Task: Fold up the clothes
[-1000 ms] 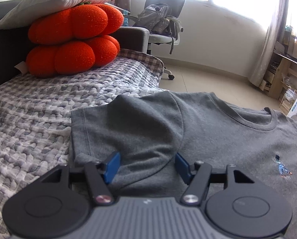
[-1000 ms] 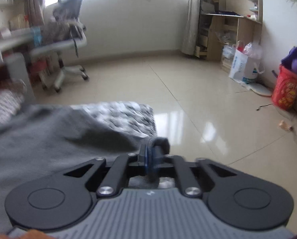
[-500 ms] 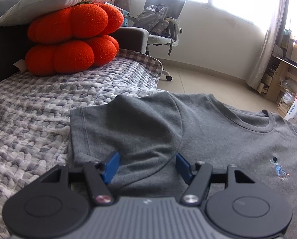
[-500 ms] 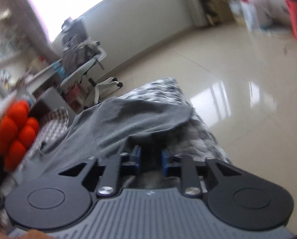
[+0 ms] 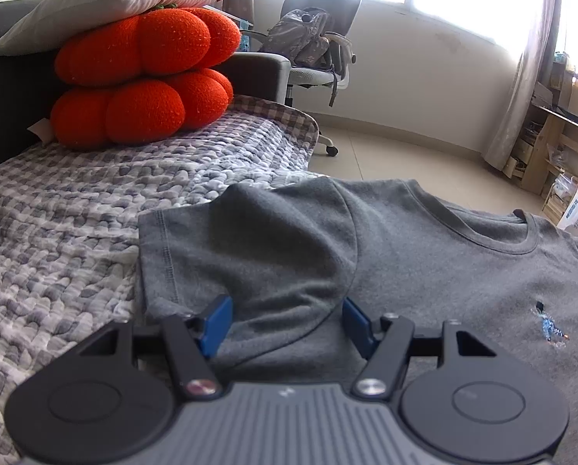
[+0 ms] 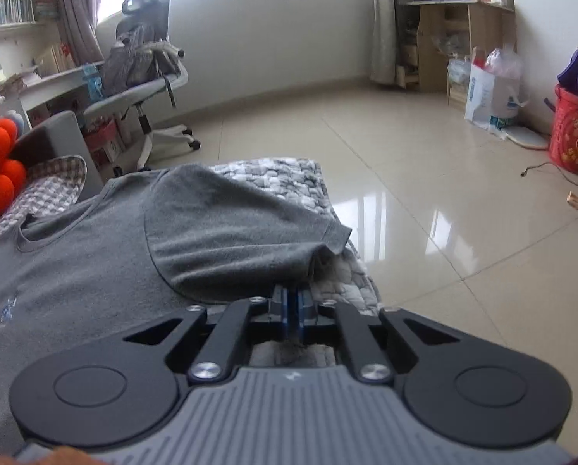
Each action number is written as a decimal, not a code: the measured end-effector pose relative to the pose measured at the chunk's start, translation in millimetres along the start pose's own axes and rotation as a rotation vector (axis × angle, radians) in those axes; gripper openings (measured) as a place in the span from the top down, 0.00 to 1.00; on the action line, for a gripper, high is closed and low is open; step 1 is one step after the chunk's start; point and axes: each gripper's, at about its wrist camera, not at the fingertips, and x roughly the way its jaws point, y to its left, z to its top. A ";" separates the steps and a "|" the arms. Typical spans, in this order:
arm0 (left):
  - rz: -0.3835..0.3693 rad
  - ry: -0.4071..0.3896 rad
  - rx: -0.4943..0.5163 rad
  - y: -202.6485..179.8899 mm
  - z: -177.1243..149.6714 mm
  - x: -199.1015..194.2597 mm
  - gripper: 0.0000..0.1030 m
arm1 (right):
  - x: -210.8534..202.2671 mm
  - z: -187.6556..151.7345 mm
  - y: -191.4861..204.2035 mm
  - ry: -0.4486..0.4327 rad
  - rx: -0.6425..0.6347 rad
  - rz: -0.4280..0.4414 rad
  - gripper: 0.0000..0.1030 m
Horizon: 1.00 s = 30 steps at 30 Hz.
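T-shirt [image 5: 424,271] lies flat on the quilted bed [image 5: 76,232], sleeves toward its edges — soft, light, likely slumping unless pinched at seams. Left tongs [image 5: 287,319] gape over one sleeve; right tongs [image 6: 292,312] are closing beside the other sleeve's hem, grip unclear.

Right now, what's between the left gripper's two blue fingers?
In the left wrist view, the left gripper stands open, and the grey T-shirt's sleeve lies between its fingers; the pads aren't pressing it.
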 end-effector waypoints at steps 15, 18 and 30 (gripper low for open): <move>0.000 -0.001 -0.003 -0.5 -0.4 -0.3 0.37 | -17.3 15.8 2.1 -0.056 0.083 -0.063 0.86; -0.001 0.000 -0.001 -0.4 -0.2 -0.2 0.37 | -21.2 20.2 1.2 -0.078 0.124 -0.068 0.83; 0.008 0.005 0.004 -0.8 0.1 0.8 0.35 | 13.2 16.6 80.7 0.031 -0.031 0.210 0.78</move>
